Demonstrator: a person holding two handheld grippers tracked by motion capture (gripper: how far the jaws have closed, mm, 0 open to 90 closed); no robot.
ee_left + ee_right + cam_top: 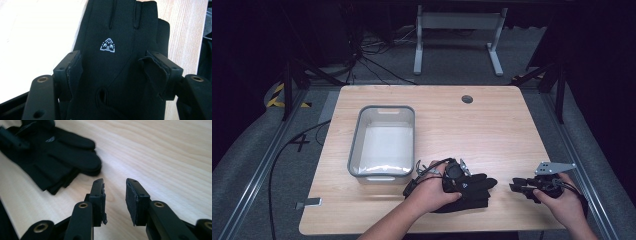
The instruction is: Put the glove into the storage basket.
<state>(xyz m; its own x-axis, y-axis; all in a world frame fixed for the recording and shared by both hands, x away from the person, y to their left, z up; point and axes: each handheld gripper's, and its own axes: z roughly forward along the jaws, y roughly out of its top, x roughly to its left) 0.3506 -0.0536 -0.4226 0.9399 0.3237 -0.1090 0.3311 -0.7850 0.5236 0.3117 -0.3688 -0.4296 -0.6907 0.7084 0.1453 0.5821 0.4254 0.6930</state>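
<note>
- Left gripper [472, 184] sits low over the black glove [474, 192] at the near edge of the table [492, 120], the left hand [432, 192] wrapped round its body.
- From the left gripper view, the jaws stand apart on either side of the glove [117, 70], the cloth lying between them; the pads [75, 67] sit at the glove's edges, and I can't tell for sure whether they press on it.
- That glove lies flat on the wood, back side up, a small white emblem [108, 46] showing just ahead of the jaws, its fingers running away from the camera.
- Over to the left of the hand, a grey bin [354, 145] stands on the table, its pale bottom bare, just beside the cables of the left gripper.
- Moving right: bare wood lies between the glove's fingertips and the right gripper [515, 185].
- Right gripper rests near the table's right edge in the right hand [562, 202], a grey three-cornered plate [554, 167] on top, and it points towards the glove.
- In the right gripper view its jaws are partly open [115, 191], nothing but bare tabletop between them.
- Beyond those jaws, up to the left, the glove [62, 155] lies on the wood, near but apart from the pads [131, 197].
</note>
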